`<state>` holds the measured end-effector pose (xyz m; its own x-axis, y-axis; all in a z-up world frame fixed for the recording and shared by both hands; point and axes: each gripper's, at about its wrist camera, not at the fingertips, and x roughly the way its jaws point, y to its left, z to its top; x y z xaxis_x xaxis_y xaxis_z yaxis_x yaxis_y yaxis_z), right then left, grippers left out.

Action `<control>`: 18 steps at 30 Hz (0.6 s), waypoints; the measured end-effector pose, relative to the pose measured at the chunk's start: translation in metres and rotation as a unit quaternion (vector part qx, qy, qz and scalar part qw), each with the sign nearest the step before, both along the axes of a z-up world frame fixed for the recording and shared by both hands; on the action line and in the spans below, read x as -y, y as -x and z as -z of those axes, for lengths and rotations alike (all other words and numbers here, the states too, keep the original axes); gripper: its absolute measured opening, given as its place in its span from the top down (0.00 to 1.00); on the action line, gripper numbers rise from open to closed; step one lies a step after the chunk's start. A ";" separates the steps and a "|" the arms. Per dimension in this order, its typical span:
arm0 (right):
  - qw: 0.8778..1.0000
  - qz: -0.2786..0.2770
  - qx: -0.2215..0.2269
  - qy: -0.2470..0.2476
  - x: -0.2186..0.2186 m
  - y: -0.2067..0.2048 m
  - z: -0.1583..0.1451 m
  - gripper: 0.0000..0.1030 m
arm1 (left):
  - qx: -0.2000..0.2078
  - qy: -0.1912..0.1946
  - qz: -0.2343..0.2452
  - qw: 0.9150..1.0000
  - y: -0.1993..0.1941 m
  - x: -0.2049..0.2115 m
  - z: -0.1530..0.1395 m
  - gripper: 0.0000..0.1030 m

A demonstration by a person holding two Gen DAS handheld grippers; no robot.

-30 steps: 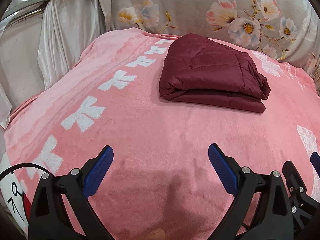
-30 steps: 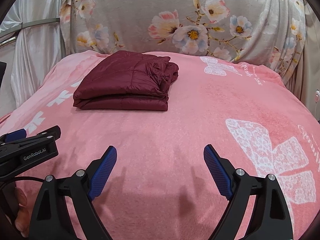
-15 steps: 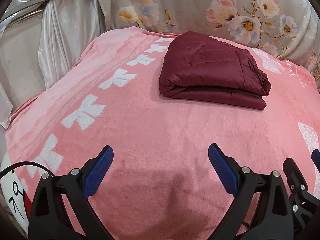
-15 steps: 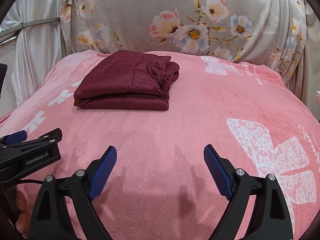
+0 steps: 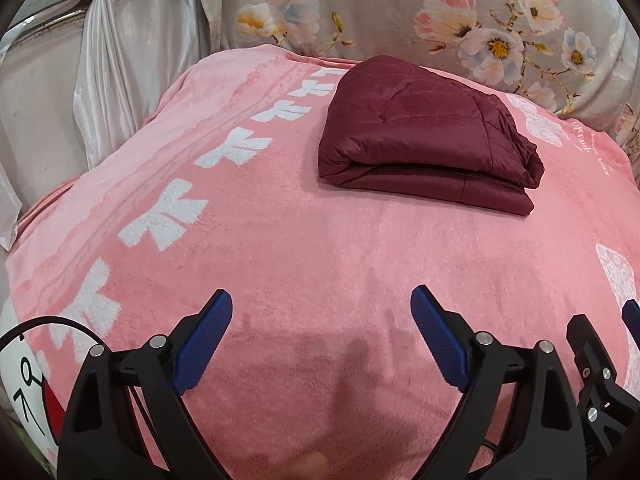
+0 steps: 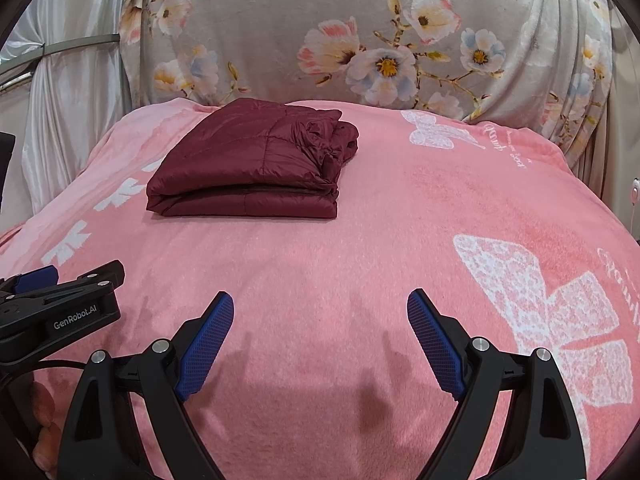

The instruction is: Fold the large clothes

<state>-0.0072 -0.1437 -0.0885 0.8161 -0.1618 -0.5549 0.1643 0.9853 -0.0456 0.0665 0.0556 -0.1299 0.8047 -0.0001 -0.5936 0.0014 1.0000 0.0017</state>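
A dark red quilted jacket (image 5: 424,136) lies folded in a compact stack on the far part of the pink blanket (image 5: 312,248); it also shows in the right wrist view (image 6: 256,164). My left gripper (image 5: 322,340) is open and empty, well short of the jacket, above the near blanket. My right gripper (image 6: 320,340) is open and empty too, near the front. The left gripper's body (image 6: 56,312) shows at the right wrist view's left edge.
A grey floral cloth (image 6: 360,40) hangs behind the bed. A white curtain (image 5: 120,60) with a metal rail stands at the left. The blanket carries white bow prints (image 5: 164,220) at left and a large white butterfly print (image 6: 552,312) at right.
Both grippers have shifted slightly; the jacket has not moved on the blanket. Both stay open and empty.
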 end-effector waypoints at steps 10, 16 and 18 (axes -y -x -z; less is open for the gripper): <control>1.000 -0.002 -0.001 0.001 -0.002 -0.001 0.002 0.16 | 0.006 -0.003 0.008 1.000 0.002 0.005 -0.001 0.15; 1.000 -0.002 -0.002 0.002 -0.003 -0.002 0.002 0.16 | 0.008 -0.007 0.010 1.000 0.002 0.006 -0.001 0.16; 1.000 -0.003 -0.002 0.002 -0.004 -0.002 0.002 0.16 | 0.008 -0.007 0.010 1.000 0.002 0.007 -0.001 0.16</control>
